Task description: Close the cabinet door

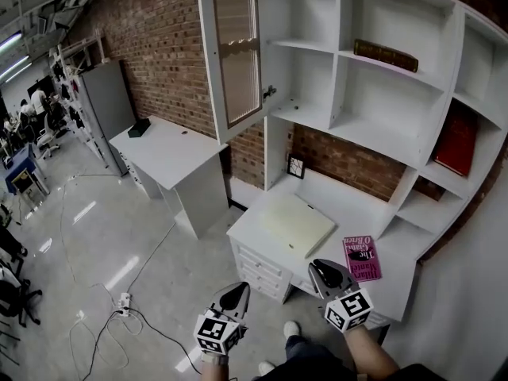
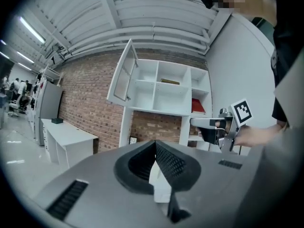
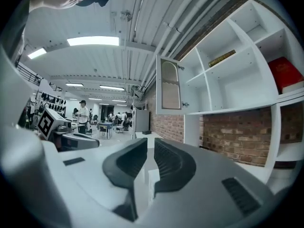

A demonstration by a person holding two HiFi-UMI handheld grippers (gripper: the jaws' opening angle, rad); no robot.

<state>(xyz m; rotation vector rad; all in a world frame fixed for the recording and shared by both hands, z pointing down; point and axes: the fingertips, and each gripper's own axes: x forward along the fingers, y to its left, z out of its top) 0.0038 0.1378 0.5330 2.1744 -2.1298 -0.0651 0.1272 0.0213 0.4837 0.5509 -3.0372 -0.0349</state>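
The white cabinet door [image 1: 236, 54], with an arched glass panel, stands swung open at the left end of the white shelf unit [image 1: 381, 141]. It also shows in the left gripper view as door [image 2: 122, 77] and in the right gripper view as door [image 3: 170, 85]. Both grippers are held low in front of the desk, well short of the door. My left gripper [image 1: 235, 296] is shut and holds nothing; its jaws [image 2: 155, 144] meet. My right gripper [image 1: 325, 275] is shut and empty too, its jaws [image 3: 150, 144] nearly touching. Each gripper shows in the other's view, the right gripper [image 2: 209, 123] and the left gripper [image 3: 71, 139].
Below the shelves a white desk [image 1: 262, 240] carries a beige folder [image 1: 298, 225], a pink book [image 1: 362, 259] and a small frame [image 1: 296, 166]. A red book [image 1: 456, 140] and a dark book [image 1: 386, 55] sit on shelves. A side table [image 1: 171, 153] stands left; cables and a power strip [image 1: 123, 302] lie on the floor.
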